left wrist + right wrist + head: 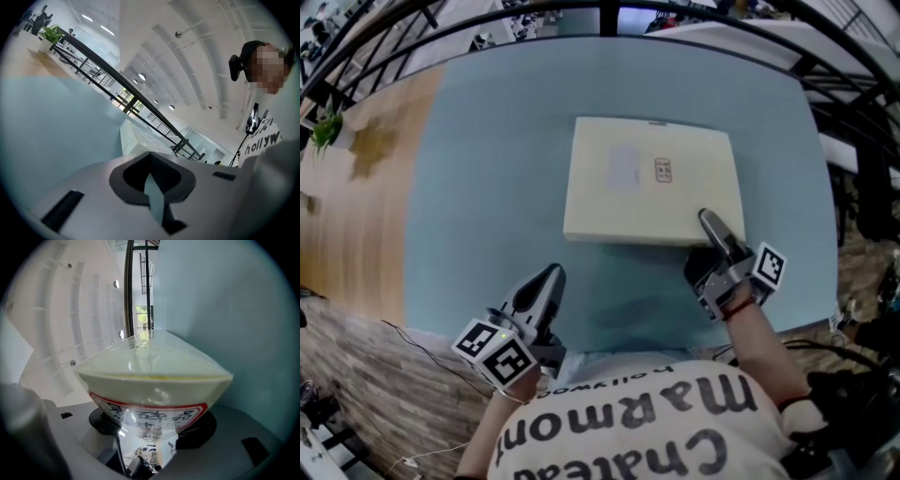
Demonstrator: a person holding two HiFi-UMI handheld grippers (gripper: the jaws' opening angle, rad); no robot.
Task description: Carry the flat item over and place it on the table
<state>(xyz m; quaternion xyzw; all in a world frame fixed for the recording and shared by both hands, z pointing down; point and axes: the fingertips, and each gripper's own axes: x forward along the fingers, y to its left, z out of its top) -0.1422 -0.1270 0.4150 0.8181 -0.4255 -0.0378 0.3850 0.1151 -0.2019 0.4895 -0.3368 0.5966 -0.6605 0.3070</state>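
Observation:
A flat cream slab (647, 178) wrapped in clear plastic, with a small red label, lies on the pale blue table (487, 187), right of centre. My right gripper (712, 225) is shut on its near right corner. In the right gripper view the slab (150, 366) fills the space between the jaws of that gripper (152, 427), and a red-bordered label shows on its edge. My left gripper (548, 279) hovers over the table's near edge, left of the slab, its jaws together and holding nothing. In the left gripper view, the slab (140, 136) lies beyond the left gripper (150, 157).
A wooden floor strip and a green plant (326, 131) lie to the left of the table. Black railings (609, 14) curve round the far side. The table's front edge (609, 349) is close to the person's body.

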